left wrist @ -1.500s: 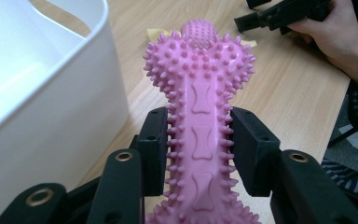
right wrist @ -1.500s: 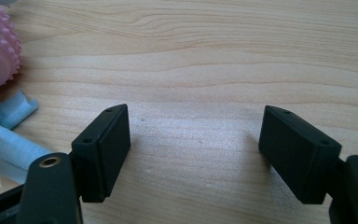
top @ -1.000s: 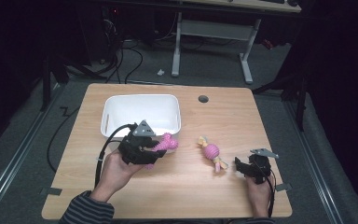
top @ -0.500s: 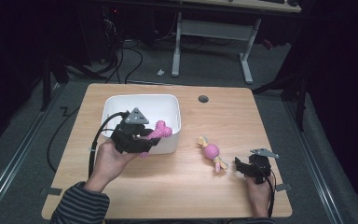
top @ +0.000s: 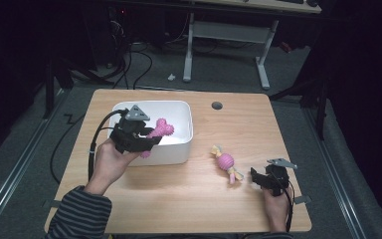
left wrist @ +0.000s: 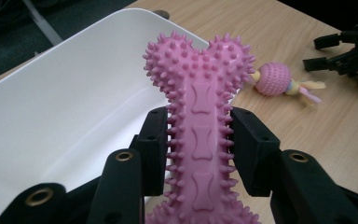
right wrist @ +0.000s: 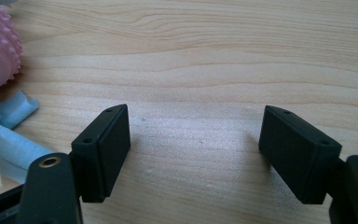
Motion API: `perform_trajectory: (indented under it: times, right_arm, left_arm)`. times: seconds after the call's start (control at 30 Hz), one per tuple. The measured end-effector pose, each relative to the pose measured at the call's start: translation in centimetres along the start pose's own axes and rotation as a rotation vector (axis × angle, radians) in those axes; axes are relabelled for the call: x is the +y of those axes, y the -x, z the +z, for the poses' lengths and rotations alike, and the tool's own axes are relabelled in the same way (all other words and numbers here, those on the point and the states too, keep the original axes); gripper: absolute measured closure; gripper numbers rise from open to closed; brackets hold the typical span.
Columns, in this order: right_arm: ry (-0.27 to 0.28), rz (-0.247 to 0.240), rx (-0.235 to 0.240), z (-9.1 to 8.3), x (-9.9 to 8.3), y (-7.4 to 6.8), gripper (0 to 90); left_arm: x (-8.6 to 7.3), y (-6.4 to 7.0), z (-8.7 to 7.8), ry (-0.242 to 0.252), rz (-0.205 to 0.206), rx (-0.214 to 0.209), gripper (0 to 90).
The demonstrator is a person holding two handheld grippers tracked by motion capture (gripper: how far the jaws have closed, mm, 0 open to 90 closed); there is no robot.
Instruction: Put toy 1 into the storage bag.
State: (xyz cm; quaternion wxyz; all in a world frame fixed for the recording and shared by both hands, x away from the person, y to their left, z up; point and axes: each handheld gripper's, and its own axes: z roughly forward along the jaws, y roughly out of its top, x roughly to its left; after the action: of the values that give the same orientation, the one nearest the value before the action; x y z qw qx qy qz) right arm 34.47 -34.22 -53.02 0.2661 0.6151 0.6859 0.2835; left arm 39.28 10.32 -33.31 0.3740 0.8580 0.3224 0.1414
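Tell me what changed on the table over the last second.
The left hand-held gripper, shut on the pink spiky rubber bone toy, carried it from the bare tabletop away from the person to above the near rim of the white plastic bin. Unchanged: the right hand-held gripper rests open near the table's edge, and the pink ball rope toy lies where it was.

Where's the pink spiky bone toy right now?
The pink spiky bone toy is clamped in the left gripper, held over the near edge of the white bin at the table's left in the high view.
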Motion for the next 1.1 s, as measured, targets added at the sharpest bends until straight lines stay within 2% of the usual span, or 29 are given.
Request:
perform_trajectory:
  times: [0.3,0.67,0.83,1.1]
  right_arm:
    - [0.0,0.0,0.0,0.0,0.0,0.0,24.9]
    - [0.001,-0.003,0.0,0.0,0.0,0.0,24.9]
    - [0.001,-0.003,0.0,0.0,0.0,0.0,24.9]
    - [0.004,-0.004,-0.001,0.0,0.0,0.0,24.9]
  left_arm:
    - [0.8,-1.1,1.0,-0.023,0.006,0.048,58.9]
    - [1.5,-2.3,3.1,-0.067,-0.006,0.072,58.6]
    - [1.4,-2.9,4.1,-0.084,-0.015,0.089,58.6]
    - [0.8,-3.8,5.0,-0.096,-0.042,0.093,58.5]
